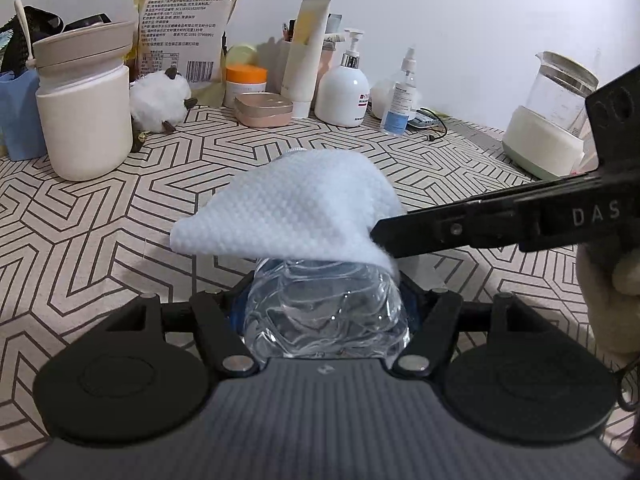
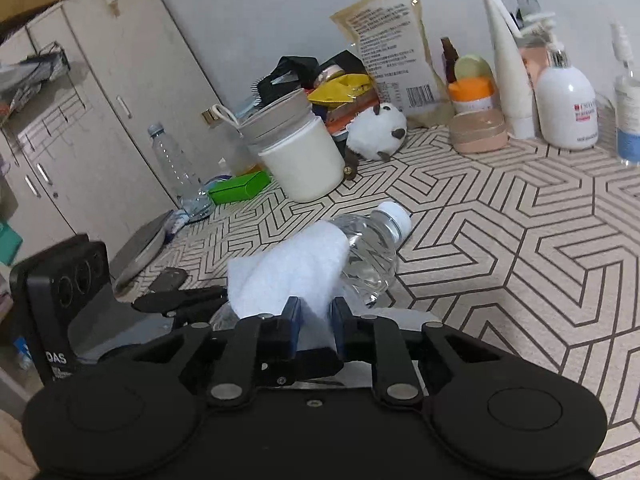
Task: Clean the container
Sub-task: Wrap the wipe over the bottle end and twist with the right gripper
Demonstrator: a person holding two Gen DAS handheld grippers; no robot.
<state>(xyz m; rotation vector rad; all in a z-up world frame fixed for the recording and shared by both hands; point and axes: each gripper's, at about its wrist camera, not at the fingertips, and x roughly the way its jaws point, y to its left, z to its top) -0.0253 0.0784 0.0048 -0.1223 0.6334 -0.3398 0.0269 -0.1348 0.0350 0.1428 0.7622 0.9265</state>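
Bottle: clear plastic bottle [image 1: 326, 316] with a white cap [image 2: 396, 216], held lying over the patterned tabletop [image 1: 120, 220]; in the left wrist view its base fills 6 o'clock, right against the camera, and its neck runs away toward 12 o'clock
Cloth: white textured wipe [image 1: 288, 208] draped over the bottle's upper side, covering most of the body; in the right wrist view the cap end pokes out from under it toward 1 o'clock
Left gripper: [image 1: 326, 304] closed around the bottle's base end, one finger on each flank at 9 and 3 o'clock, jaws spread as wide as the bottle
Right gripper: [image 2: 314, 320] nearly closed, its blue-padded fingers [image 2: 291, 322] pinching a fold of the wipe; in the left wrist view it reaches in from 3 o'clock and meets the cloth's edge
Background, 10 o'clock in the left wrist view: cream jar [image 1: 86, 120] with a grey collapsible top, plush sheep [image 1: 160, 98] just beside it
Background, 12 o'clock: yellow food pouch [image 1: 188, 20], white pump bottle [image 1: 344, 92], pink compact case [image 1: 264, 110]
Background, 2 o'clock: glass kettle [image 1: 556, 120] on a pale base
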